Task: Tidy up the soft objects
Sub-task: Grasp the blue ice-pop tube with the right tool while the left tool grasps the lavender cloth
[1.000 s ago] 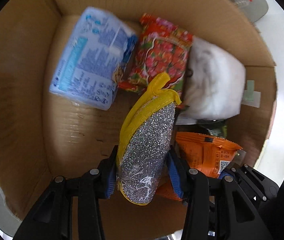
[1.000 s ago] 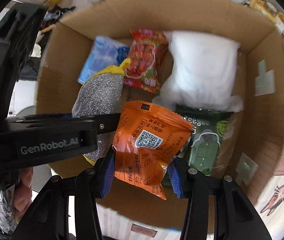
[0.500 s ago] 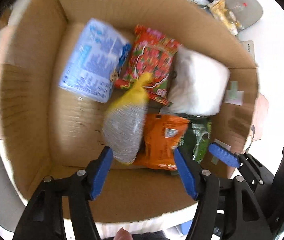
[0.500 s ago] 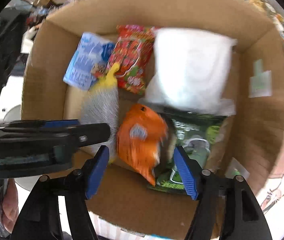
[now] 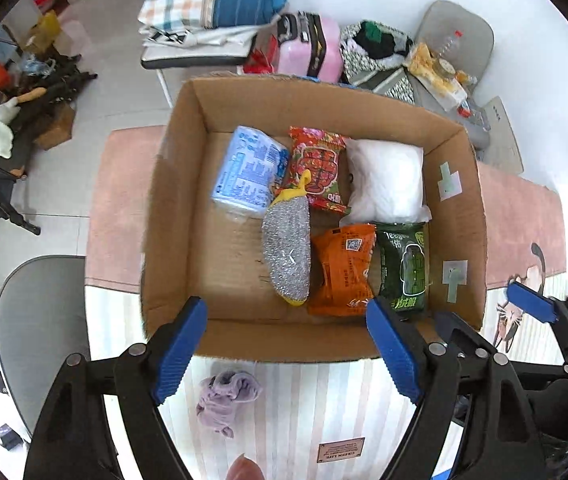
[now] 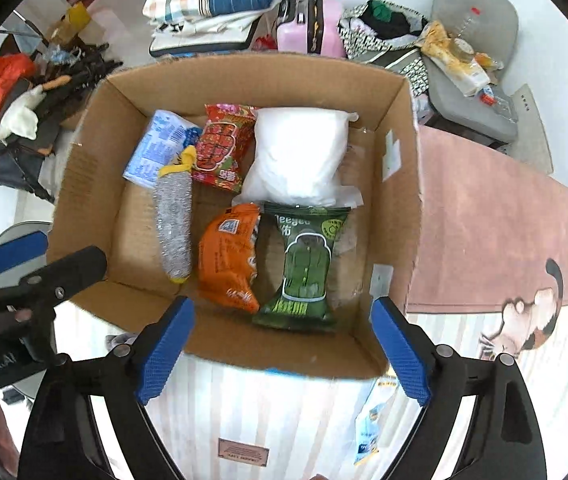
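— When inspected, what state were the tools in?

— Left gripper (image 5: 286, 350) and right gripper (image 6: 281, 354) both stood spread wide, empty, above the cardboard box's (image 5: 171, 200) near edge.

— Contents?

— Silver scourer (image 5: 287, 256), orange packet (image 5: 342, 272) and green packet (image 6: 308, 268) lay along that edge. All judged light, crushable; film slippery, so grasp mid-body. Only "GenRobot" lettering was partly legible.
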